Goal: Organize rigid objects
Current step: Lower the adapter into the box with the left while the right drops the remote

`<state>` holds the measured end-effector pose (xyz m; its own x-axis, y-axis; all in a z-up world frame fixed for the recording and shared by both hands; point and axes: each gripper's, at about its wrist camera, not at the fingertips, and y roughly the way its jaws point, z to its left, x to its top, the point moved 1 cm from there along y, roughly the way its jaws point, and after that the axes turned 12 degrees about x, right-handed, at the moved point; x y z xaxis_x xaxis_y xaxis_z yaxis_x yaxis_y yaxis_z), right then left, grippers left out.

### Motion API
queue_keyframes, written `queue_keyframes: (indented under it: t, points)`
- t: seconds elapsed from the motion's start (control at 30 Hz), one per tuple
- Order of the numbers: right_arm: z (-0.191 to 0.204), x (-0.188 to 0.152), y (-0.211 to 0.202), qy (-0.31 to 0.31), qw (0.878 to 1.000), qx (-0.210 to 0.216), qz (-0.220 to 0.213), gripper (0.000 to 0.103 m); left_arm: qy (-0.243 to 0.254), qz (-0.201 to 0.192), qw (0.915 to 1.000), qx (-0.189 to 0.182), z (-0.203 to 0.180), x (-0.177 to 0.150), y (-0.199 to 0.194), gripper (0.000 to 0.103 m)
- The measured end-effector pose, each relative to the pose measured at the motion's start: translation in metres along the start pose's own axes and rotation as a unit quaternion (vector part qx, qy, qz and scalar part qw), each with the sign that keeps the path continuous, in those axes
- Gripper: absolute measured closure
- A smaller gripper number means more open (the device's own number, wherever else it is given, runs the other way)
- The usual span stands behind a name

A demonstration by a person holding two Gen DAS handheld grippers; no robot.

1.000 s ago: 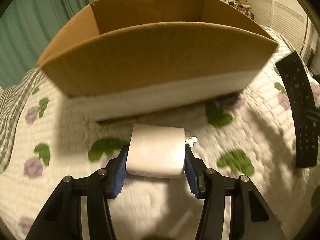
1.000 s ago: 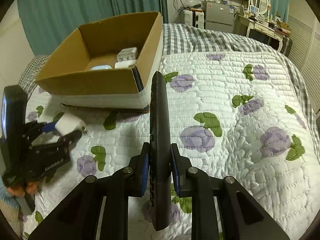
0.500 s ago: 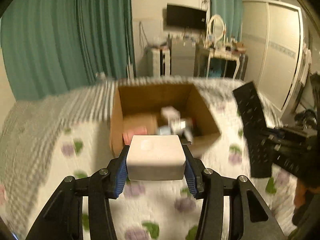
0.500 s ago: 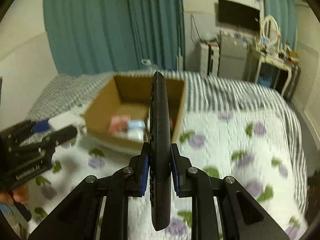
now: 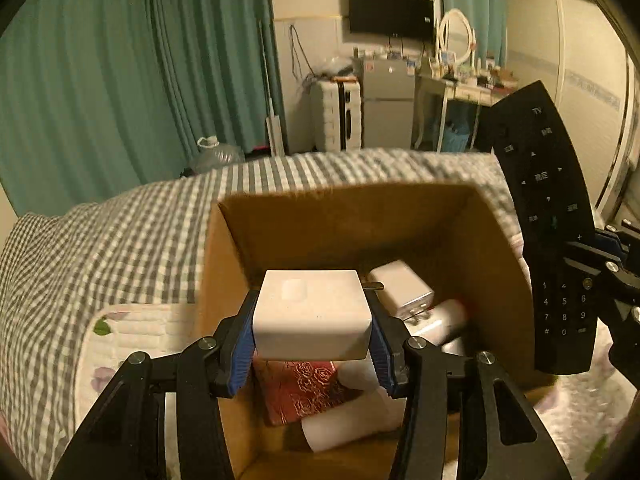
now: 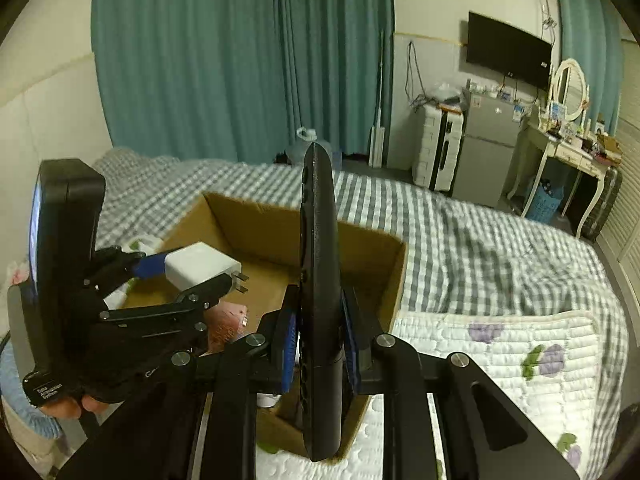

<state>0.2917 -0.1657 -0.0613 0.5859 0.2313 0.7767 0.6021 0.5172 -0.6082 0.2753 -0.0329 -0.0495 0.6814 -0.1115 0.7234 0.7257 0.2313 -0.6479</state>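
left claw clamped on white charger, held above open cardboard box on the bed, likely for dropping in | right claw clamped on black remote, edge-up over box, probably next

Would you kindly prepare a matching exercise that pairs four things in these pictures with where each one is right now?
Things:
1. white square charger block
2. long black remote control
3. red box with a gold rose pattern
4. brown cardboard box

Places:
A. lying on the floor of the cardboard box
B. clamped between the pads of the left gripper
C. resting on the bed with the grey checked cover
D. clamped on edge in the right gripper

Pairs: 1-B, 2-D, 3-A, 4-C
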Motion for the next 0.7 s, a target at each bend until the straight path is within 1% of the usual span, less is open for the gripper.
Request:
queue_keyframes:
  t: [0.07, 0.13, 0.23, 0.3, 0.4, 0.5, 0.6, 0.7]
  points:
    - [-0.006, -0.006, 0.014, 0.007, 1.000, 0.004, 0.016, 0.084, 0.002, 0.004, 1.0000, 0.006, -0.004, -0.005, 0.009, 0.051]
    - [-0.011, -0.010, 0.022, 0.013, 1.000, 0.007, 0.026, 0.084, 0.002, 0.003, 1.0000, 0.006, -0.004, -0.003, 0.011, 0.050]
    - [-0.011, -0.011, 0.022, 0.011, 0.999, 0.005, 0.029, 0.084, -0.018, -0.020, 0.9996, 0.003, 0.004, 0.000, -0.003, 0.044]
    - [-0.008, -0.010, 0.019, 0.009, 1.000, 0.004, 0.029, 0.084, -0.024, -0.022, 0.9995, 0.001, 0.013, 0.005, -0.011, 0.044]
    - [-0.002, -0.006, 0.016, 0.001, 0.999, 0.008, 0.034, 0.084, -0.033, -0.031, 0.9989, 0.012, 0.026, 0.001, -0.030, 0.044]
    - [0.009, -0.001, 0.027, -0.012, 0.998, 0.017, 0.056, 0.084, -0.041, -0.033, 0.9985, 0.013, 0.040, -0.006, -0.044, 0.043]
    - [0.016, 0.003, 0.045, -0.015, 0.997, 0.019, 0.069, 0.084, -0.048, -0.032, 0.9981, 0.023, 0.048, -0.014, -0.044, 0.042]
    - [0.019, 0.004, 0.060, -0.014, 0.997, 0.034, 0.071, 0.084, -0.055, -0.027, 0.9980, 0.017, 0.051, -0.021, -0.041, 0.042]
